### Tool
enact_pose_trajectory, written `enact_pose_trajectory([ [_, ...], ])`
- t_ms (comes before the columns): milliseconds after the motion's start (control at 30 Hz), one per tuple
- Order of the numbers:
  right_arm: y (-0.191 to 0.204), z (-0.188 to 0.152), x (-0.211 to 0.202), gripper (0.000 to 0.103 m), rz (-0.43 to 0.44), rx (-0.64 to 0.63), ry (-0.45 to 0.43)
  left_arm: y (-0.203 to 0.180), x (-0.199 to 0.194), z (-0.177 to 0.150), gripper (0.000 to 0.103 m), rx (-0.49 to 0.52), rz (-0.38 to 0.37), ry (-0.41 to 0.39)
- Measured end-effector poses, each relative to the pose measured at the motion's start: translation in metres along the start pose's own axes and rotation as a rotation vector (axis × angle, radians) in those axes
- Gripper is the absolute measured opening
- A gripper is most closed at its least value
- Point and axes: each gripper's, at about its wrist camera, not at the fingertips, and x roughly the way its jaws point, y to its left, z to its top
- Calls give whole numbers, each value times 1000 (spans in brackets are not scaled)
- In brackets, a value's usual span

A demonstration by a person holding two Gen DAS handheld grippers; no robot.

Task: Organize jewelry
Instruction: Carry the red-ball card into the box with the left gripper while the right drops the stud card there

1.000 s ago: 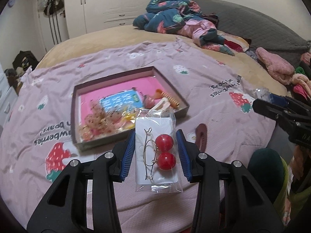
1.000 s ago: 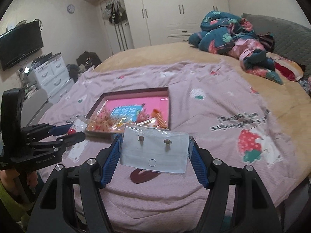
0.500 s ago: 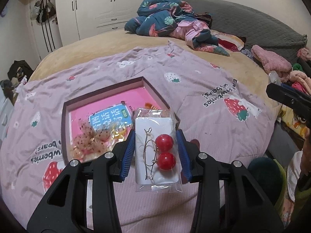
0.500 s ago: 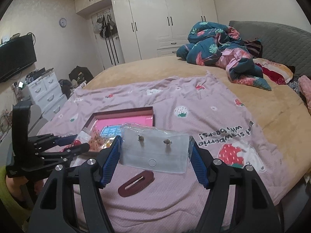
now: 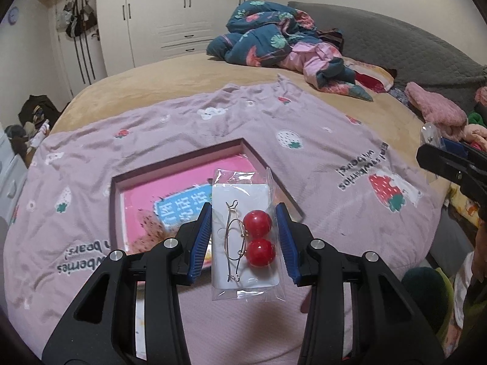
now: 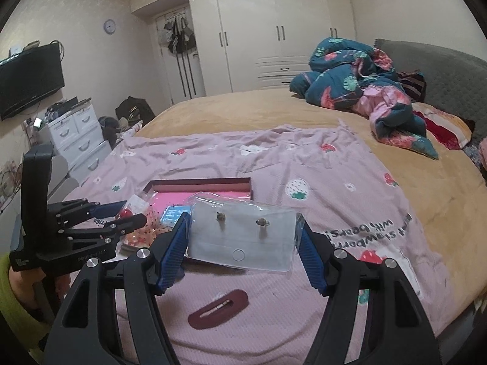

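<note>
While the left tool (image 5: 243,237) grips a clear plastic packet (image 5: 246,237) by its side edges, the white card inside shows two glossy red ball earrings (image 5: 258,238) on thin wire hooks. That packet hangs over the near corner of a shallow box (image 5: 194,164) with dark maroon walls and a pink floor, where a blue label bears white Chinese characters I cannot read. Across from it, the right tool (image 6: 242,243) clamps a second clear packet (image 6: 242,238) holding a frosted card with two small metal studs. Below it, an oval maroon hair clip (image 6: 217,308) lies on the lilac blanket (image 6: 334,164), printed with strawberries and "strawberries with bears". Both sit on the bed (image 6: 243,109).
</note>
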Motion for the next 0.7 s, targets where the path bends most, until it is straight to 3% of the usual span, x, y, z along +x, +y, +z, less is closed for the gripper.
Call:
enact_pose_trajectory([
  [400,36,24,65,66,61,-82,49,51,20,13,34,-46,71,2],
  [700,34,-8,168,66,54,-62,233,83,73,-9,34,-81,93,113],
])
